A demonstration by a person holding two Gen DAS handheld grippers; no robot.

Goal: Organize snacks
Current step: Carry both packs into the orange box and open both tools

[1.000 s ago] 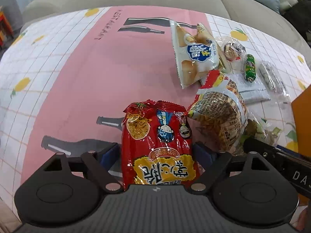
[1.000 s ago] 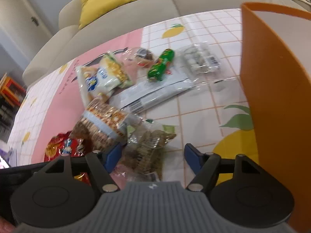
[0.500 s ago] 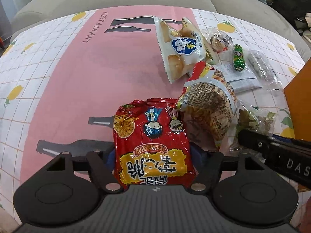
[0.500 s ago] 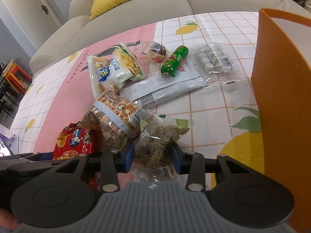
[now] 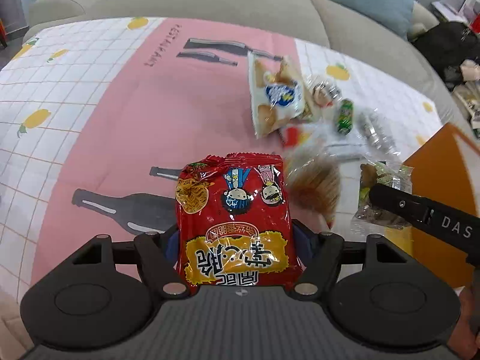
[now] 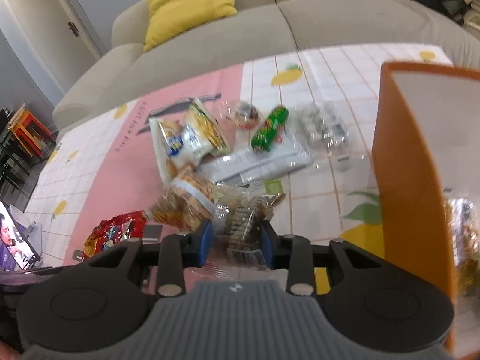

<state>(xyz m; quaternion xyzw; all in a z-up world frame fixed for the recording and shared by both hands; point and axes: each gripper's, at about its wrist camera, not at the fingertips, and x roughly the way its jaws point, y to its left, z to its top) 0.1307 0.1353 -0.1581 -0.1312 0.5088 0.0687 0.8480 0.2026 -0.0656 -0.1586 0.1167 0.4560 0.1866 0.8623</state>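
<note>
In the left wrist view, our left gripper (image 5: 237, 237) has gone from standing wide around the red noodle packet (image 5: 234, 225) to being clamped on its sides, and the packet now hangs clear above the pink tablecloth (image 5: 120, 114), so one snack is ready to carry to the orange box (image 5: 444, 198). In the right wrist view, our right gripper (image 6: 237, 240) was wide apart a second ago and its jaws are closing on the clear bag of brown snacks (image 6: 246, 222), its blue pads (image 6: 205, 241) pressing the bag, close beside the orange box, while the rest of the pile lies on the cloth beyond.
</note>
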